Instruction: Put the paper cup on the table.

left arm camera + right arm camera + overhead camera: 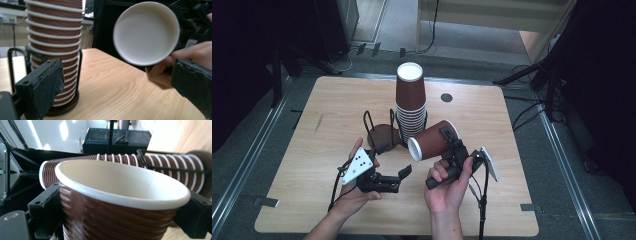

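1. Left tongs (404, 172): held low over the near part of the pale wooden counter (512, 200), jaws level and pointing to the right in the high view. The jaws stand wide apart with nothing between them.
2. Right tongs (451, 141): gripped in the person's right hand (447, 182), angled up and away from the person. The jaws are clamped on the ribbed brown paper cup with the white rim and white lining (432, 140), one jaw on each side of its wall, as the right gripper view confirms.
3. Cup position: it is lifted clear of the counter and tipped on its side, mouth facing left and toward the left tongs (the left gripper view looks straight into its open mouth). It sits just in front of the stack, near it; contact between them cannot be determined.
4. Tall stack of matching brown paper cups (411, 102): stands upside down, base uppermost, in a black wire holder on a round dark base (379, 132), beyond both tongs near the counter's middle.
5. Small round dark port (446, 97): set in the counter toward the far edge, well apart from the stack.
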The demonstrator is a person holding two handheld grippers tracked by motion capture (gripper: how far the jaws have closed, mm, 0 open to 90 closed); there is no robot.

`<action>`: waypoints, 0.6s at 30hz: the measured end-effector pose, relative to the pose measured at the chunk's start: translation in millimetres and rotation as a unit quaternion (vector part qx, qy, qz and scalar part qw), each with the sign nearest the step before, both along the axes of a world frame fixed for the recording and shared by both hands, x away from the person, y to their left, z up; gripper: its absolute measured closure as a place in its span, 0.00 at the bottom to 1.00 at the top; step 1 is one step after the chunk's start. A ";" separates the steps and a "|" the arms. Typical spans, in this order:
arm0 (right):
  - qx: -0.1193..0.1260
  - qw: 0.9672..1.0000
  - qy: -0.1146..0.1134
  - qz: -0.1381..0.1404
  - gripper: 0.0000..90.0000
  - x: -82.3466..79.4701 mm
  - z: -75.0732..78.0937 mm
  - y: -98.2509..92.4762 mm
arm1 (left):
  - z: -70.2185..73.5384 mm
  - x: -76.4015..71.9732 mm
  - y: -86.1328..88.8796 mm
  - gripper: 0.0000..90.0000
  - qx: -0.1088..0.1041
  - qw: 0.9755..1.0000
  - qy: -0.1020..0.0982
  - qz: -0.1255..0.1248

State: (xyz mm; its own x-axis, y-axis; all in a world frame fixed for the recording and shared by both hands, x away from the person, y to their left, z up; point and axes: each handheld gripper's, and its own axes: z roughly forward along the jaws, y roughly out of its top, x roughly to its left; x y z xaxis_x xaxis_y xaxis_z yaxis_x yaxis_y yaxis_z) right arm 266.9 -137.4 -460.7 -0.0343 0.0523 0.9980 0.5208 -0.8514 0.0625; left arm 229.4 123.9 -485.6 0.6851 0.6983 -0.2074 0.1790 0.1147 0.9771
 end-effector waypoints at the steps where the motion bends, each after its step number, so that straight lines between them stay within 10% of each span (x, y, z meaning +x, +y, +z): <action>1: -0.008 1.000 -0.005 -0.003 0.10 0.0 1.1 -1.0 | -1.0 0.0 1.8 0.00 -0.002 1.000 0.005 0.004; 9: -0.065 0.998 -0.021 -0.017 0.10 3.5 4.4 -8.3 | -9.1 -1.2 26.3 0.00 0.003 0.999 0.025 0.034; 18: -0.176 0.983 -0.050 -0.031 0.10 7.0 14.9 -3.3 | -15.7 -5.4 64.7 0.00 0.004 0.996 0.038 0.086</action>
State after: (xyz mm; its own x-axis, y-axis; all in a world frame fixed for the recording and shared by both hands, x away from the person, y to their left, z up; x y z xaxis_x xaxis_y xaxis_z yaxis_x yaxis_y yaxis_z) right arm 273.9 -140.6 -445.8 -0.1175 0.3996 0.9091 0.4444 -0.7975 0.4080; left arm 224.0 188.7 -501.2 0.5377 0.8060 -0.2473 0.2303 0.1417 0.9627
